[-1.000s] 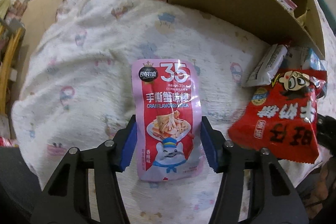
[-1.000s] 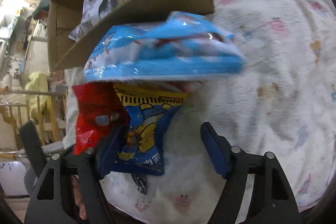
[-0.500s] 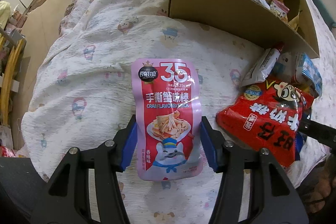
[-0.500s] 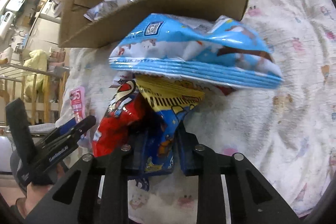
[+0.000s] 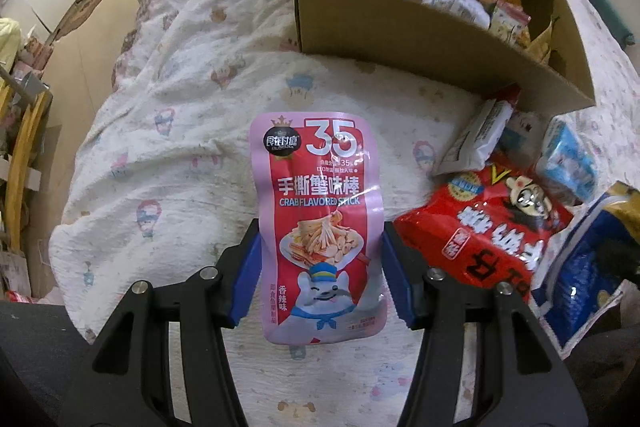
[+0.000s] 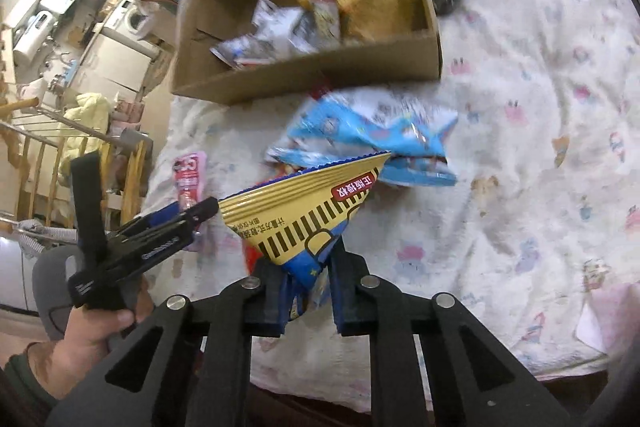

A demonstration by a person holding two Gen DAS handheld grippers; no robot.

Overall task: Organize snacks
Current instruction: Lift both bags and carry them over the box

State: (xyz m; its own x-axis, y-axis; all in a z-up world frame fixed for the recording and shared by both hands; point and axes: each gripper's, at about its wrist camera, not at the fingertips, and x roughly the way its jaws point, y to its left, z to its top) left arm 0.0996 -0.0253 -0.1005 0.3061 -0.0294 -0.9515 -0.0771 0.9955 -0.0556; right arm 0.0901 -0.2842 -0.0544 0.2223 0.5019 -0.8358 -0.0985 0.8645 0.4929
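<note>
Dim warm indoor light; fisheye-warped edges; slight motion blur

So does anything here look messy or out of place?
Mostly the loose heap of packets beside the cardboard box: a red bag, a white packet and a light blue bag lie overlapping on the bedspread rather than inside. Nothing looks torn or spilled.

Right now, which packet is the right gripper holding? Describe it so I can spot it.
Find the cardboard box on the bed; in front lies a snack pile. The right gripper is shut on the yellow-and-blue bag, lifted above the light-blue bag, the only one with black stripes.
</note>
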